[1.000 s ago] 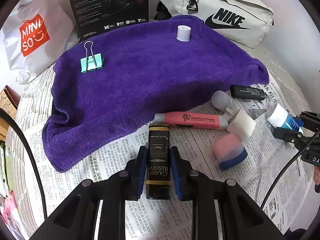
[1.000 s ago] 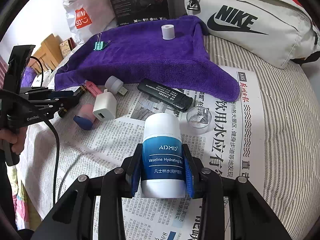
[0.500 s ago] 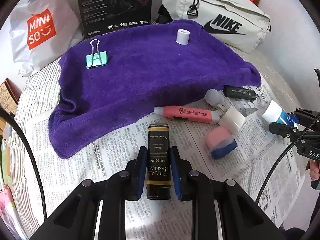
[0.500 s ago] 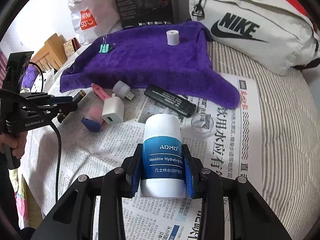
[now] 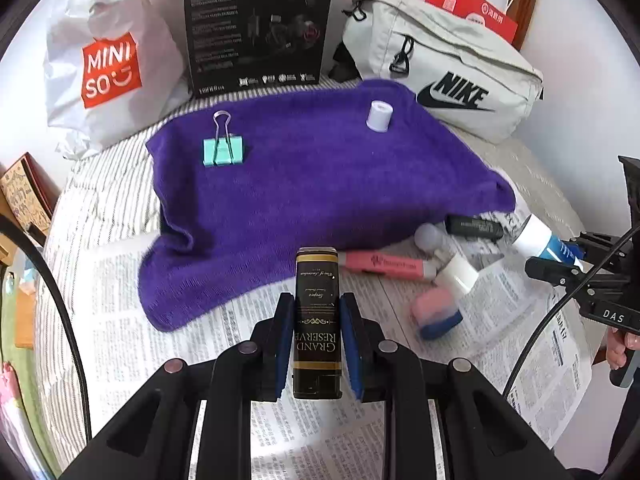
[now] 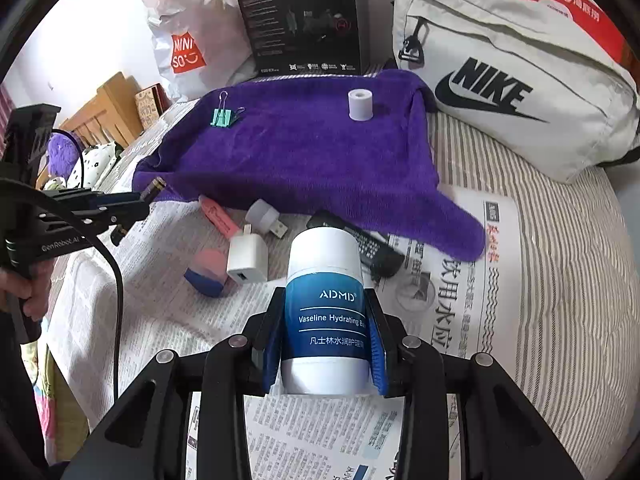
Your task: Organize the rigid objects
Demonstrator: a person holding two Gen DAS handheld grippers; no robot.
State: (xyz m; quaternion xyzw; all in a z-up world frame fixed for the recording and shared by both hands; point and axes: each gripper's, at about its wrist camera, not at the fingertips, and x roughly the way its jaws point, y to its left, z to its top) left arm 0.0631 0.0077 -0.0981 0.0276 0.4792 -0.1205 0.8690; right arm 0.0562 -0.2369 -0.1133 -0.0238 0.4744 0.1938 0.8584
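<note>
My left gripper [image 5: 316, 320] is shut on a black and gold "Grand Reserve" lighter [image 5: 316, 304], held above the newspaper [image 5: 240, 312] before the purple towel [image 5: 304, 176]. My right gripper [image 6: 326, 332] is shut on a white and blue Vaseline balm stick [image 6: 324, 300], also raised. On the towel stand a teal binder clip [image 5: 222, 149] and a small white roll [image 5: 379, 115]. Below the towel's edge lie a pink highlighter [image 5: 384, 266], a white charger [image 6: 247, 258], a pink and blue eraser [image 6: 208, 270], a round USB light [image 6: 264, 218] and a black stick [image 6: 372, 246].
A Nike bag [image 6: 516, 80], a black product box [image 5: 256, 24] and a Miniso bag [image 5: 108, 56] stand behind the towel. A clear cap [image 6: 414, 290] lies on the newspaper right of my right gripper. Striped bedding [image 6: 568, 280] extends to the right.
Both grippers have lifted and drawn back with their objects, so the towel and loose items look farther away. The things on the bed have not moved.
</note>
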